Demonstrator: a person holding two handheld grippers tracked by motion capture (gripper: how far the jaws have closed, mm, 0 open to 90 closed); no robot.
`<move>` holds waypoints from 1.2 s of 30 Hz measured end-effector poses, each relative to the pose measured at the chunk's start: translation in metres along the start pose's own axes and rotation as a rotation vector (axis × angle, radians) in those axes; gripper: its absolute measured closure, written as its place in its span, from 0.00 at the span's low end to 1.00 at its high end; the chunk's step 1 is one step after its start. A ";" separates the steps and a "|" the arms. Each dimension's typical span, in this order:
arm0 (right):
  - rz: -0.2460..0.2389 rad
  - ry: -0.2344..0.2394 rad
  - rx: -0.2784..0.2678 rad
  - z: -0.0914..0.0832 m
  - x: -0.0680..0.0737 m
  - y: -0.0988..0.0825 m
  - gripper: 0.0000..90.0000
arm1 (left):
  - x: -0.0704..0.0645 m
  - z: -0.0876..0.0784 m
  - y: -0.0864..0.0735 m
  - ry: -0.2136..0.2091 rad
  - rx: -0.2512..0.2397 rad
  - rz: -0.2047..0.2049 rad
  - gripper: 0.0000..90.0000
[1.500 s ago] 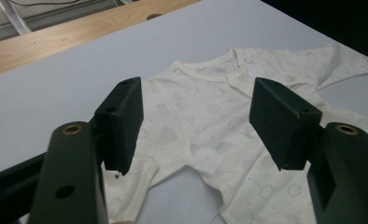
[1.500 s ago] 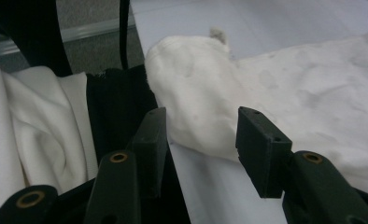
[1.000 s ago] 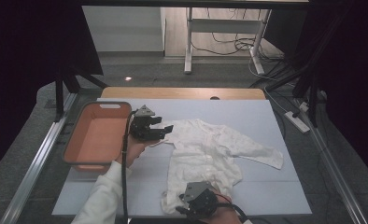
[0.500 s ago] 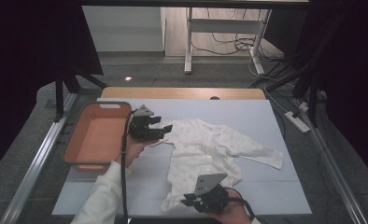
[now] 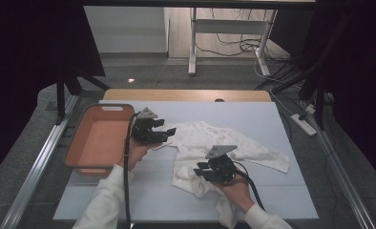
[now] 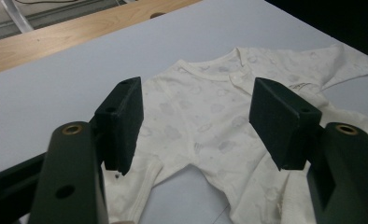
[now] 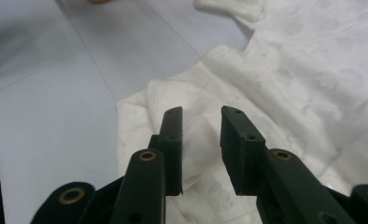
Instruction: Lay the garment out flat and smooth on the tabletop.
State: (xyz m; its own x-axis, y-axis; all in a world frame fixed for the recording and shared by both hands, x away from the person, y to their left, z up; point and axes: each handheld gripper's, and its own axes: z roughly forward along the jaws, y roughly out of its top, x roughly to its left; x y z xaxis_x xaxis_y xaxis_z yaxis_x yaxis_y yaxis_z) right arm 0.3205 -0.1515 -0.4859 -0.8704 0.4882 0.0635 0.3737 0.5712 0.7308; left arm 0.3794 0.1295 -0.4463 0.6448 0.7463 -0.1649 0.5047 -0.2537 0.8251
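My left gripper (image 5: pixel 169 132) hovers at the garment's 10 o'clock corner, jaws set wide apart. In the left gripper view the cloth lies below and beyond the pads (image 6: pixel 121 122), and nothing is clamped between them. My left hand (image 5: pixel 137 151) carries it from the counter's near edge.

My right gripper (image 5: pixel 201 169) sits over the garment's near hem, at about 6 o'clock from the garment's centre. Its jaws stand only narrowly parted (they have just been opening a little after closing). In the right gripper view the gap shows crumpled fabric beneath and no cloth pinched between the fingers (image 7: pixel 171 140), so I read it as holding nothing. My right hand (image 5: pixel 234 188) rests over the cloth's near edge.

The white baby garment (image 5: pixel 214 143) lies flat on the pale counter (image 5: pixel 272 119), slightly right of centre. Its long axis runs roughly from 11 o'clock (neckline end) to 5 o'clock (bunched hem end, partly overhanging the near edge). One sleeve (image 5: pixel 267 157) extends toward 4 o'clock.

The orange tray (image 5: pixel 76 143) stands at 9 o'clock of the garment, at the counter's left edge. Its visible floor carries no item.
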 end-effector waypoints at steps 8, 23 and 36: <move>-0.125 0.057 -0.012 -0.009 0.043 0.013 0.73 | -0.002 0.000 0.000 0.001 0.001 0.007 0.39; -0.158 -0.079 0.149 0.041 0.014 0.010 0.64 | -0.002 0.002 0.000 0.002 0.007 0.005 0.39; -0.081 -0.123 0.173 0.046 -0.005 0.005 0.81 | -0.001 0.000 0.000 0.005 0.001 0.009 0.39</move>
State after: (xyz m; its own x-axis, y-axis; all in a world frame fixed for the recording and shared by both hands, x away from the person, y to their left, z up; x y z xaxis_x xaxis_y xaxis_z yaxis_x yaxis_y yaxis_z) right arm 0.3416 -0.1209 -0.5137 -0.8580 0.5070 -0.0821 0.3625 0.7111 0.6024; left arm 0.3786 0.1289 -0.4463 0.6463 0.7472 -0.1551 0.4999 -0.2610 0.8258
